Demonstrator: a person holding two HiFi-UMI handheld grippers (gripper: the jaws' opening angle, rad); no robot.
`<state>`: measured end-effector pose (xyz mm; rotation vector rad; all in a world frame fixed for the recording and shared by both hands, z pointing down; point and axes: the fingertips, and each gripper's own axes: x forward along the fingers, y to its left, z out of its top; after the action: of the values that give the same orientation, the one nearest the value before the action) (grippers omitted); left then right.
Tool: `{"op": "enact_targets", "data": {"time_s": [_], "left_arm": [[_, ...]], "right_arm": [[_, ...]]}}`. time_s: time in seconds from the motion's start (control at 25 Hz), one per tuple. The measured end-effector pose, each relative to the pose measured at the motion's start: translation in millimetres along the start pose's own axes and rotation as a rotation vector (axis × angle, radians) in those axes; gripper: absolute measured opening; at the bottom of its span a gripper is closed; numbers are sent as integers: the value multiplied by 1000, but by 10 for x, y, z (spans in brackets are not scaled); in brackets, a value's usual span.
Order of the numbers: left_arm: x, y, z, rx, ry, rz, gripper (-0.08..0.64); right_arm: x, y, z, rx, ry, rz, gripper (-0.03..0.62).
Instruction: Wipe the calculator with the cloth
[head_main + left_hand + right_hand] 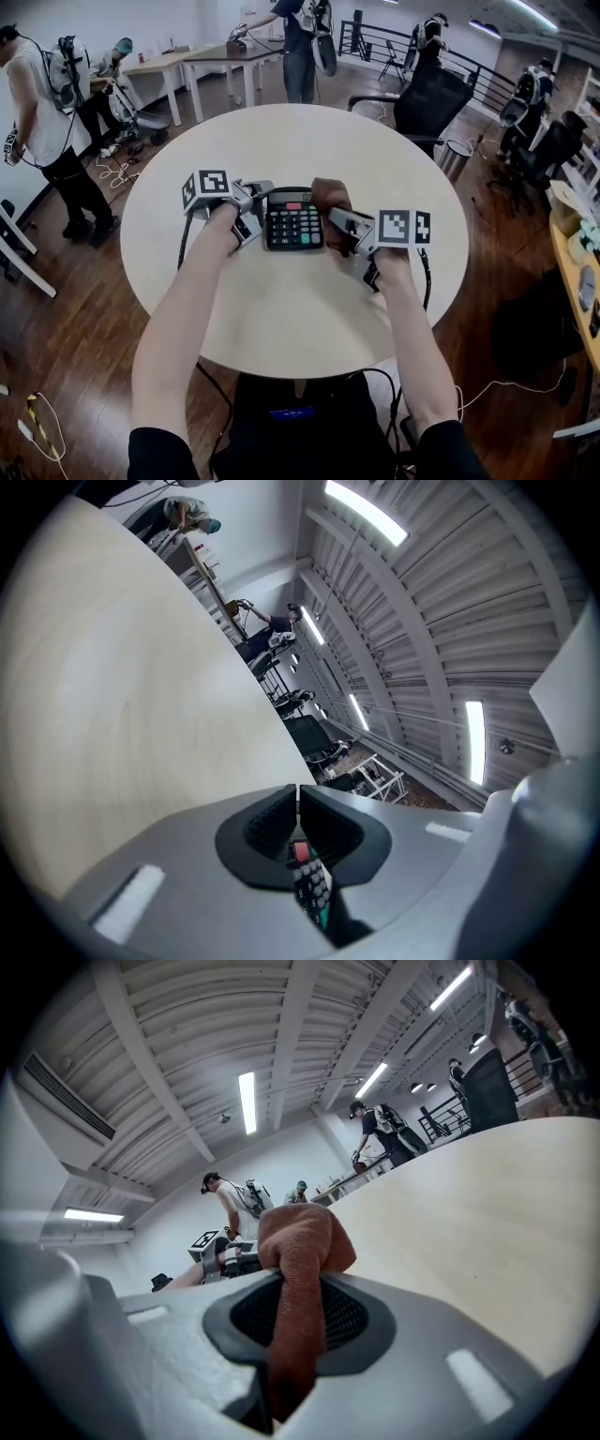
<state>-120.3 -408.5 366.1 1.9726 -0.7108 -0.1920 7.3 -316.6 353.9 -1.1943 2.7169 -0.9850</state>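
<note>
Two grippers were set either side of the calculator [293,218], which was laid flat near the centre of the round table [281,319], display [293,197] toward the far edge.

Left gripper [255,202]: jaws were pressed together, nothing pinched. Its tips were placed at the calculator's left edge; contact could not be confirmed. Keys [312,883] were seen just past the closed tips in the left gripper view.

Right gripper [345,223]: jaws were clamped on the brown cloth [330,199], with a bunched wad pushed out beyond the tips, at the calculator's right edge.

Step judged: wipe about to be started, or barely under way. To be done well:
- The body should be braced from the left by the closed jaws so it isn't slid across the table.
- The wad should be dragged flat over display and keys under light pressure, so no key is jammed and the hard jaw tips are held off the face.
- The clamp on the cloth should be held tight, since little spare fabric was seen ahead of the jaws.

Surface: pale and smooth; low friction was expected, hence the bracing.

Room: persons [42,112] wearing backpack rigs were seen at the left and desks [197,61] along the far wall. A black chair [431,103] was parked beyond the table's far right edge, with a railing [375,37] behind it. Loose cables [506,384] were strewn on the wood floor [75,300].
</note>
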Motion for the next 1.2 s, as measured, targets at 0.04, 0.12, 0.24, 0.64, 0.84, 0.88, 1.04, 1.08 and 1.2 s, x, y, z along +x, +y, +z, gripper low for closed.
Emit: {"op": "enact_targets", "data": {"time_s": [0.04, 0.12, 0.24, 0.64, 0.84, 0.88, 1.04, 1.08, 1.2], "left_arm": [[-2, -18, -6, 1, 2, -2, -2], [-36, -55, -4, -1, -1, -12, -2], [-108, -144, -10, 19, -13, -26, -2], [-972, -1216, -660, 111, -113, -346, 2], [-1396, -1729, -1098, 173, -166, -446, 3], [-1502, -1792, -1175, 178, -192, -463, 2], [-1777, -1907, -1489, 191, -268, -495, 2], [-1800, -1927, -1547, 194, -276, -499, 2], [-1829, -1918, -1642, 185, -289, -495, 2]], "right_arm": [[-19, -8, 16, 2, -2, 1, 64], [-53, -13, 65, 5, -12, 7, 64], [-140, 18, 179, 46, -54, 61, 64], [-860, 690, 362, 129, -306, 330, 64], [-1338, 1140, 286, 123, -406, 431, 64], [-1439, 1188, 252, 119, -427, 436, 64], [-1742, 1231, 74, 93, -468, 404, 64], [-1785, 1228, 39, 90, -471, 393, 64], [-1844, 1238, -59, 99, -475, 393, 64]]}}
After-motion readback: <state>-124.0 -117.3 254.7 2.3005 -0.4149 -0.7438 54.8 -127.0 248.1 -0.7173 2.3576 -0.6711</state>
